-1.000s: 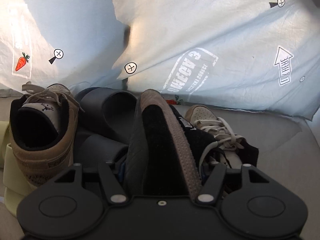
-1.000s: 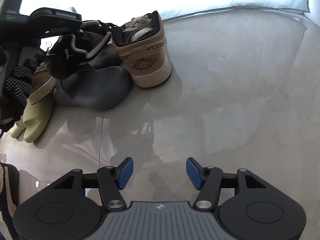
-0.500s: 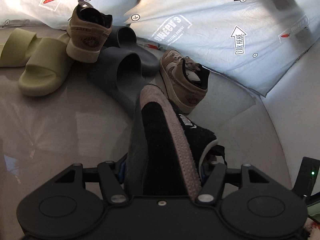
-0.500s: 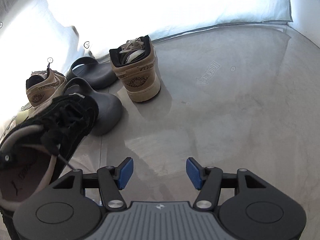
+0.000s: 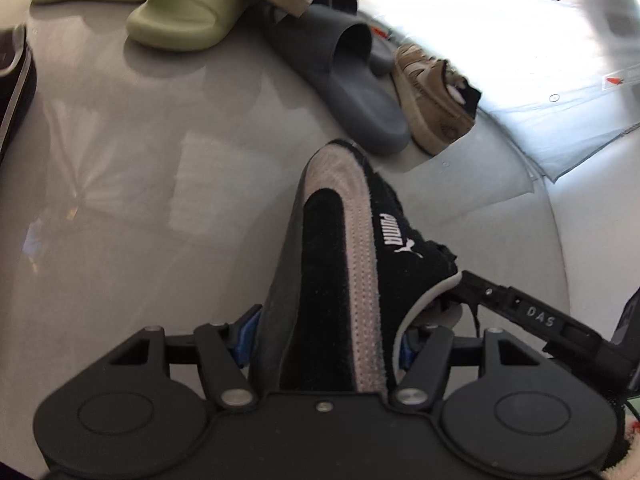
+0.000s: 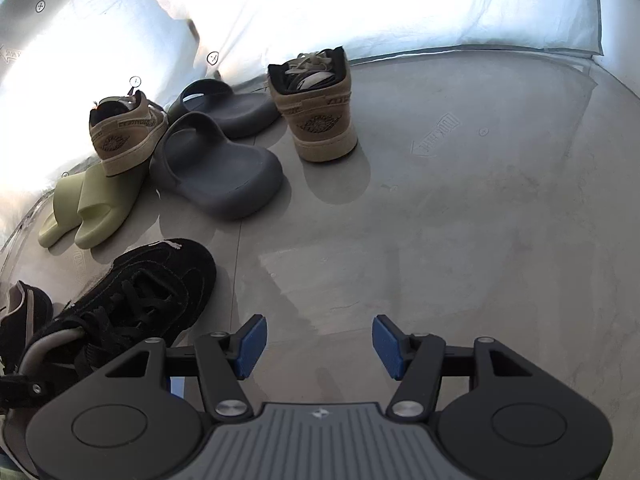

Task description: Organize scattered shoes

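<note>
Left gripper (image 5: 324, 340) with the black suede sneaker (image 5: 344, 264) pinched between its jaws, heel end toward the camera and toe pointing away. One second earlier the shoe hung right in among the pile against the pale printed backdrop sheet (image 6: 400, 12); it is now carried back over open grey floor (image 6: 460, 220), well apart from that pile. The right-wrist view shows a second dark shoe (image 6: 24, 320) at the left edge, just beside the carried one, probably its mate. The move therefore reads as a pairing step: set-down beside the mate appears to be next, though the sneaker is not yet released.

Remaining scatter near the sheet: two tan high-tops (image 6: 320, 120), two slate-grey slides (image 6: 216, 168), two pale green slides (image 6: 92, 204). One high-top leans on a green slide.

Right gripper (image 6: 316, 340): jaws spread, empty, low over bare floor.
</note>
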A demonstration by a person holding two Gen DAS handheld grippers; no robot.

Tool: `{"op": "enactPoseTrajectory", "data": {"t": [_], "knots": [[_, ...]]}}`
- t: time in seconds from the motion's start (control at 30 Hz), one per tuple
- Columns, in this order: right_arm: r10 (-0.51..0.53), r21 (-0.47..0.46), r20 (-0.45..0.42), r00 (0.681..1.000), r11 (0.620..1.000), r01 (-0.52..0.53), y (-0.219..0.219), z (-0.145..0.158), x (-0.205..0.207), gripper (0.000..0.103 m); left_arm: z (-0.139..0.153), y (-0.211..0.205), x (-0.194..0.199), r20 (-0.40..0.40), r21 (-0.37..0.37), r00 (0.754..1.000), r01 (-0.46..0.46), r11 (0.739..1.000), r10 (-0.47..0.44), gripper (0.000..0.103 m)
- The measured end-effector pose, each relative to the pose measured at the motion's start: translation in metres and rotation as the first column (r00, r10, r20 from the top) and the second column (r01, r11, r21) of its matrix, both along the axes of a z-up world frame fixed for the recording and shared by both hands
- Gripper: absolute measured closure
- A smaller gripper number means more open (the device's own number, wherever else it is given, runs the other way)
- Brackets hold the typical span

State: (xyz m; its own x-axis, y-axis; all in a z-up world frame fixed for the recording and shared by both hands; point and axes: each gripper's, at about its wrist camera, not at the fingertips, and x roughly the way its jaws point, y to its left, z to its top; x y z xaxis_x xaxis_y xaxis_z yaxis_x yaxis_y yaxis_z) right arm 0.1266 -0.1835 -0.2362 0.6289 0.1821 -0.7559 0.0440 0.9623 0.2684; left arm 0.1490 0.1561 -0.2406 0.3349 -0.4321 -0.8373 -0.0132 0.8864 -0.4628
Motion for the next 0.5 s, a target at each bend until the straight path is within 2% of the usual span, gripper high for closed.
{"op": "enactPoseTrajectory", "data": {"t": [0.07, 0.1, 0.27, 0.37, 0.43, 0.5], "knots": [[0.016, -0.002, -0.006, 1.000, 1.000, -0.016, 0.007, -0.001, -0.003, 0.043, -0.010, 0.004, -0.004, -0.009, 0.063, 1.000, -0.003, 0.998, 0.004, 0.050], [0.024, -0.003, -0.009, 1.000, 1.000, -0.024, 0.011, -0.001, -0.004, 0.043, -0.012, 0.004, -0.006, 0.004, 0.085, 1.000, 0.005, 0.996, -0.005, 0.050], [0.061, -0.006, -0.026, 0.998, 0.998, -0.062, 0.027, -0.005, -0.012, 0.043, -0.012, 0.006, -0.014, 0.052, 0.125, 0.997, 0.042, 0.991, -0.049, 0.050], [0.105, -0.006, -0.044, 0.993, 0.994, -0.106, 0.037, -0.007, -0.013, 0.043, -0.002, 0.016, -0.022, 0.102, 0.137, 0.994, 0.020, 0.990, -0.034, 0.048], [0.180, 0.002, -0.039, 0.983, 0.984, -0.180, 0.046, -0.007, -0.017, 0.044, 0.005, 0.025, -0.027, 0.125, 0.138, 0.992, 0.008, 0.990, -0.026, 0.048], [0.283, -0.008, -0.024, 0.959, 0.959, -0.284, 0.059, -0.005, -0.023, 0.050, 0.010, 0.031, -0.032, 0.147, 0.154, 0.989, -0.003, 0.988, -0.020, 0.046]]}}
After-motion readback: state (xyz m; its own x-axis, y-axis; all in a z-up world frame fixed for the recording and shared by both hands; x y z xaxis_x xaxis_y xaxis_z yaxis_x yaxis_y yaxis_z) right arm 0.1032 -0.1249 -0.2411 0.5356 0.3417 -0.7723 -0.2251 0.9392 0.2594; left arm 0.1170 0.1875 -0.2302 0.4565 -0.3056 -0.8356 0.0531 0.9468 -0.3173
